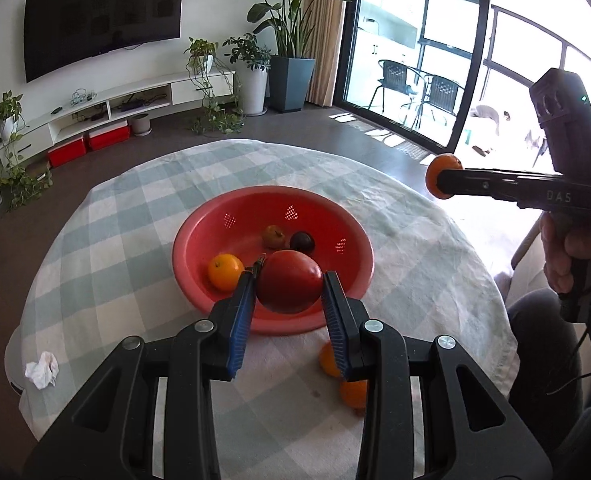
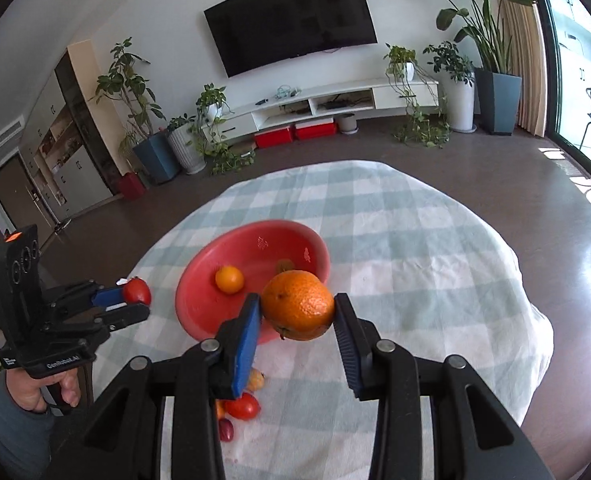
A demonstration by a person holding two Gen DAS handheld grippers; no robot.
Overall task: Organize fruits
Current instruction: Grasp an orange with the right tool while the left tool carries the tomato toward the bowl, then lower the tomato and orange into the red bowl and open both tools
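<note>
A red bowl point(image 1: 215, 236) sits on the checked tablecloth; it also shows in the right wrist view point(image 2: 199, 300). It holds a small orange point(image 1: 225, 271), a brownish fruit point(image 1: 273, 236) and a dark fruit point(image 1: 302, 241). My left gripper point(image 1: 289, 288) is shut on a red tomato point(image 1: 289, 286) above the bowl's near rim. My right gripper point(image 2: 298, 312) is shut on an orange point(image 2: 298, 310) held above the table, right of the bowl. The right gripper also shows in the left wrist view point(image 1: 441, 178).
Two oranges point(image 1: 329, 362) lie on the cloth near the left gripper. A red tomato point(image 2: 242, 406), a yellowish fruit point(image 2: 256, 379) and a purple fruit point(image 2: 226, 429) lie under the right gripper. A crumpled tissue point(image 1: 42, 369) sits at the table's left edge.
</note>
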